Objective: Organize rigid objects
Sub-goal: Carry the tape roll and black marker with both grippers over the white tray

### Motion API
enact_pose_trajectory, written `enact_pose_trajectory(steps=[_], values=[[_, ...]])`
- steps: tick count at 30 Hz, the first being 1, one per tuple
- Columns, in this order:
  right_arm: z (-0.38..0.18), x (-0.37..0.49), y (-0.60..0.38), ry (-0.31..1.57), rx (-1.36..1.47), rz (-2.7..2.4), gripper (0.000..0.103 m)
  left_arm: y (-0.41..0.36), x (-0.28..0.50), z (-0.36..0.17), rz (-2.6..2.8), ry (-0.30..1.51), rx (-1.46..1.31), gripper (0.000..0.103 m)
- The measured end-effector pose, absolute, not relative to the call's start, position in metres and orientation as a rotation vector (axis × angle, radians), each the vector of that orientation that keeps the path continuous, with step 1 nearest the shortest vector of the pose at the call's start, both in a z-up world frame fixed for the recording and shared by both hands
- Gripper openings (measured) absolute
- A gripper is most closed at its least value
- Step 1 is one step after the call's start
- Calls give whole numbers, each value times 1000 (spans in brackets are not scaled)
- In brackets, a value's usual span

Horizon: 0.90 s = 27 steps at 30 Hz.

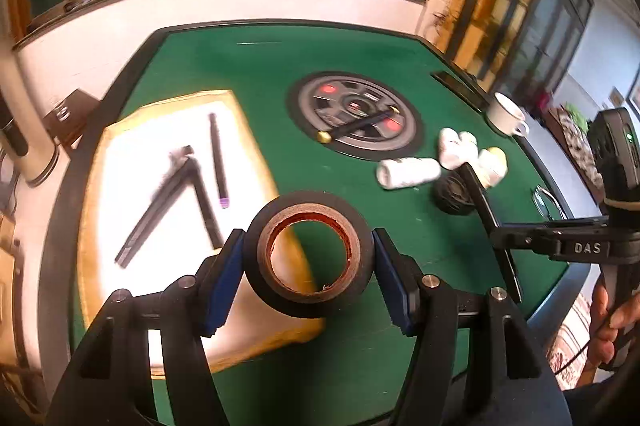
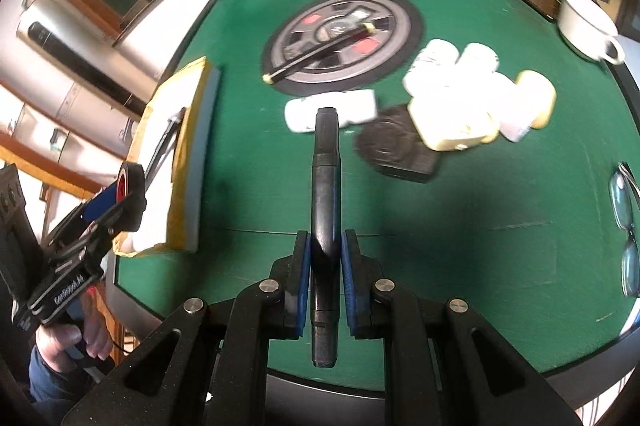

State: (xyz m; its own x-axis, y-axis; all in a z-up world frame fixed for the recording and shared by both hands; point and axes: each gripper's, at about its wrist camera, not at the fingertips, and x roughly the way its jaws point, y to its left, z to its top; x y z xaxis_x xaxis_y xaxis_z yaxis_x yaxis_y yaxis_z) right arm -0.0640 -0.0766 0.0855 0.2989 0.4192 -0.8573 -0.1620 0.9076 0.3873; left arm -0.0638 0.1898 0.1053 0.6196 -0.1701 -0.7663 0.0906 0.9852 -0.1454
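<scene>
Left gripper (image 1: 308,258) clamps the tape roll (image 1: 308,254) right over the tray (image 1: 96,209); right gripper (image 2: 325,258) pinches a black bar (image 2: 326,193) pointing straight ahead, tray off to its left.

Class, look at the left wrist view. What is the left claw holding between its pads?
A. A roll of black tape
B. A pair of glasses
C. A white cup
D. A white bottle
A: the roll of black tape sits clamped between the blue pads of the left claw, above the green table.
</scene>
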Motion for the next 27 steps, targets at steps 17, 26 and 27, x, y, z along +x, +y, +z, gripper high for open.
enact_pose_trajectory(steps=[17,26,27], values=[[107,-41,77,1214,141,619,14,280,-66,81,-65,941,-181,61],[71,-22,141,1283,81,618,14,292,-55,53,-108,1016,-174,61],[68,-21,144,1290,75,611,14,291,-54,51,-115,1023,-171,61]])
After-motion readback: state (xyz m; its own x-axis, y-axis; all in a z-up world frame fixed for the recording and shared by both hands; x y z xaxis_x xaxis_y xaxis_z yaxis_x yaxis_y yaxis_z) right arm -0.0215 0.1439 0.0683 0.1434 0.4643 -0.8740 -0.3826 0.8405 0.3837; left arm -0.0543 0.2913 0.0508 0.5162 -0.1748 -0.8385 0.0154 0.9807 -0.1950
